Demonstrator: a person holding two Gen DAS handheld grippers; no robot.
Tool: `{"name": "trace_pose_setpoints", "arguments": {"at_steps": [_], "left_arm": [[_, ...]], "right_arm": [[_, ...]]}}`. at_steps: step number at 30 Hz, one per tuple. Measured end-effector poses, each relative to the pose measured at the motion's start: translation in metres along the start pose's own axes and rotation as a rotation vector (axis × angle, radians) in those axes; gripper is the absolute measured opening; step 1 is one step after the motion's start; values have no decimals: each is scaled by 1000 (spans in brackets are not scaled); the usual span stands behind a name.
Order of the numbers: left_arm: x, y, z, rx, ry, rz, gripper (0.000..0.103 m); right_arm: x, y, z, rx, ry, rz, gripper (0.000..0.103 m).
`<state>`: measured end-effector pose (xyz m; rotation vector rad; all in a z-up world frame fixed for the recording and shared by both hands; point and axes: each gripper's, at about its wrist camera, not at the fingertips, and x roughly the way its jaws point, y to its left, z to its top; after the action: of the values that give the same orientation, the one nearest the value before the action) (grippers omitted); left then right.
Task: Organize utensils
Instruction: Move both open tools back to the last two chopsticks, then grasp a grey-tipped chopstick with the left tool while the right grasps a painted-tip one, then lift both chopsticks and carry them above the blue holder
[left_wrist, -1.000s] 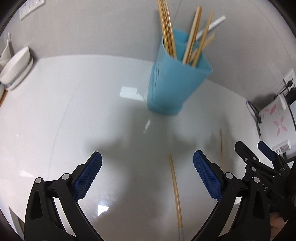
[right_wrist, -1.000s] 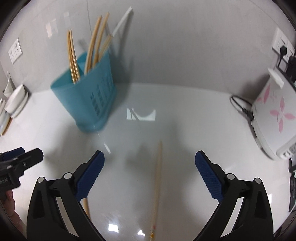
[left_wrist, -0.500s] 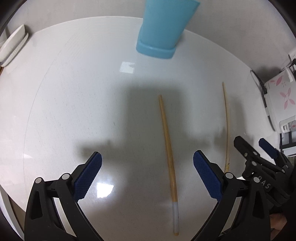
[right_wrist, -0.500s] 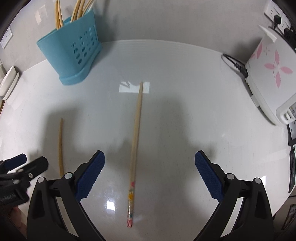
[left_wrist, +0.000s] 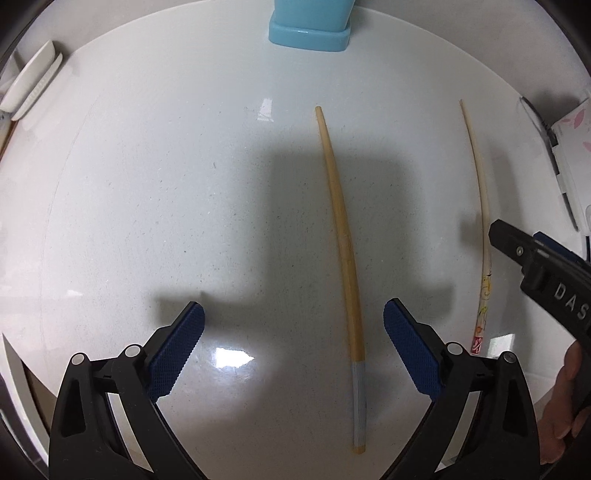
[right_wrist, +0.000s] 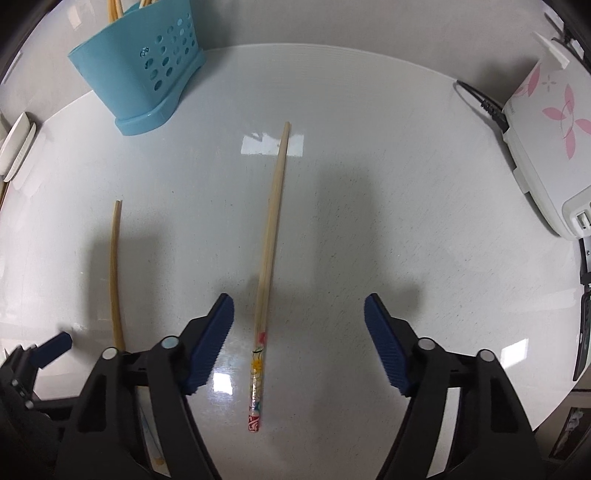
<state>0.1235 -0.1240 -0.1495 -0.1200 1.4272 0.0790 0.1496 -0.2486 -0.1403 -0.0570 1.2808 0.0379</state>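
The round white glossy tabletop (left_wrist: 147, 206) fills both views, and its slickness is my first worry: anything thin I press on it may skate away instead of lifting. At the top of the left wrist view stands the light blue perforated plastic utensil holder (right_wrist: 144, 70), which in the right wrist view sits upper left with several wooden sticks already in it. If I carry a stick there at a bad angle, I judge it could strike the rim or jam against those inside.

My left gripper (left_wrist: 291, 350) is spread wide and empty over the plain tan wooden chopstick with a pale grey end (left_wrist: 343, 236), which lies flat between its pads but nearer the right one. Closing from here could push the stick sideways or roll it before both pads bite.

My right gripper (right_wrist: 299, 339) is likewise apart and holds nothing. The lighter wooden chopstick with a flower-painted end (right_wrist: 267, 258) lies between its pads, close to the left pad, in the lower centre of that view. The same off-centre squeeze could flick it. The two grippers sit near each other at the frame edges, so they might knock together.
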Motion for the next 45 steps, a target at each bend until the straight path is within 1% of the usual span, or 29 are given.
{"name": "trace_pose_setpoints", "arguments": {"at_steps": [3, 6, 7, 8, 10, 11, 13, 14, 15, 18, 21, 23, 32, 38, 43, 45], "left_arm": [[1, -3, 0, 3, 0, 23, 89], [0, -8, 1, -2, 7, 58, 82], [-1, -8, 1, -4, 6, 60, 79], [-2, -10, 2, -5, 4, 61, 71], [-5, -12, 4, -15, 15, 63, 52], [-7, -12, 5, -18, 24, 64, 47], [-8, -13, 7, -20, 40, 66, 19], [-8, -12, 8, -25, 51, 66, 12], [-8, -12, 9, -29, 57, 64, 7], [-8, -9, 11, -51, 60, 54, 7], [-8, -15, 22, -62, 55, 55, 6], [-12, -1, 9, -74, 50, 52, 6], [-32, 12, 12, -130, -18, 52, 6], [-52, 17, 20, -155, -99, 63, 7], [-72, 29, 33, -154, -172, 66, 7], [-80, 39, 36, -146, -204, 72, 6]], "right_arm": [[3, 4, 5, -3, 32, 0, 65], [8, 7, 14, -4, 67, 2, 56], [10, 8, 15, -6, 77, 2, 52], [11, 10, 17, -7, 87, 2, 50], [15, 12, 21, -1, 111, 8, 39], [17, 12, 22, 6, 127, 15, 37], [21, 12, 25, 16, 155, 24, 26], [23, 13, 26, 19, 163, 25, 24], [23, 13, 27, 15, 163, 21, 21], [25, 14, 29, 24, 186, 27, 6], [26, 17, 30, 12, 192, 30, 6], [26, 17, 32, 3, 186, 26, 6], [16, 14, 31, -21, 160, 67, 6], [-5, 17, 31, -33, 106, 86, 6], [-25, 16, 35, -20, 25, 95, 6], [-36, 17, 44, -16, -15, 101, 6]]}}
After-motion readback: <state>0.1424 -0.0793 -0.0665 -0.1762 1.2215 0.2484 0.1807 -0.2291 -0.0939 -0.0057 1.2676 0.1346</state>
